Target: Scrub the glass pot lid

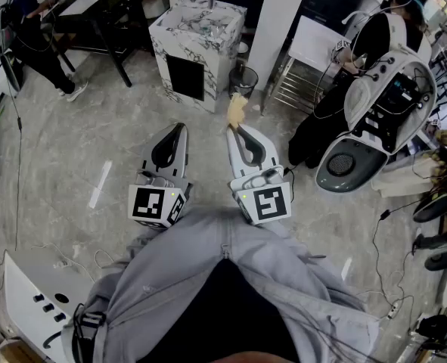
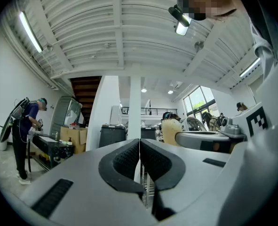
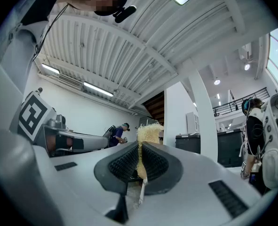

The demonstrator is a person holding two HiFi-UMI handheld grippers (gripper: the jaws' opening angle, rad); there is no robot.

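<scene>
Glass pot lid: it appears in none of the views, so scrubbing has not begun, and this reads as the approach to wherever the lid lies. The person stands on a grey stone floor (image 1: 57, 165) with both tools held out in front, roughly level. The right gripper (image 1: 235, 129) is clamped on a pale yellow fibrous scrubber (image 1: 237, 110), which pokes out past the jaw tips. The left gripper (image 1: 179, 127) is pressed closed with nothing between its jaws. The next move, as I judge it, calls for finding the lid and then parting the left jaws to steady it (probably at a sink). Ahead and to the right of the right gripper sits a large white pod-shaped machine (image 1: 374, 119). Straight ahead of both tools stands a marble-patterned cabinet (image 1: 197, 40). Far ahead and left of the left gripper is a black table (image 1: 94, 13), with a person (image 1: 34, 29) at it. Just beyond the scrubber is a small dark bin (image 1: 243, 79). Loose cables (image 1: 382, 225) trail to the right of the right gripper, a possible trip hazard.
</scene>
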